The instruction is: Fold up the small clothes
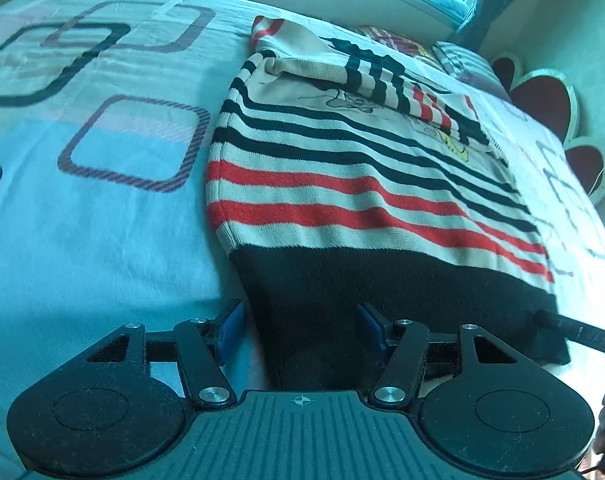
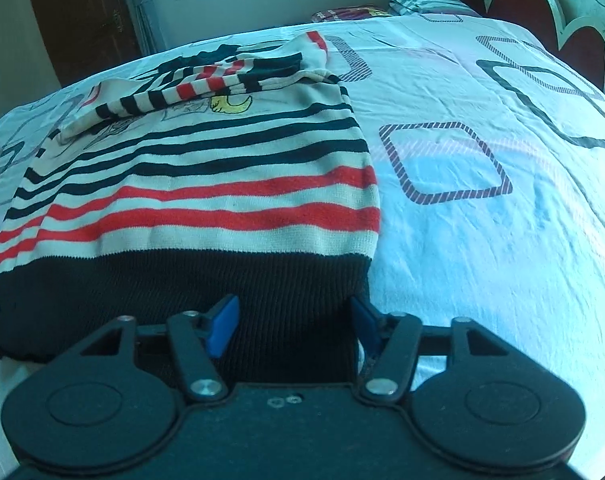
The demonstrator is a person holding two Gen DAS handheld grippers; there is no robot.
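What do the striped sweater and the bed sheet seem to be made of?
Sweater: knitted yarn, probably wool or acrylic, with a matte, slightly fuzzy look; fine ribbed rows show in the black hem, and the stripes have soft edges.
Bed sheet: thin woven cloth, likely cotton or a blend; it lies smooth with fine creases and a printed pattern of squares. The exact fibre of either cannot be told.

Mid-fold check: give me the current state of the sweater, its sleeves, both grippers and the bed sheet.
Striped sweater: flat on bed, unfolded lengthwise.
Sleeves: folded across the chest.
Left gripper: open, straddling the black hem's corner.
Right gripper: open, straddling the hem's other corner.
Bed sheet: spread, lightly wrinkled.
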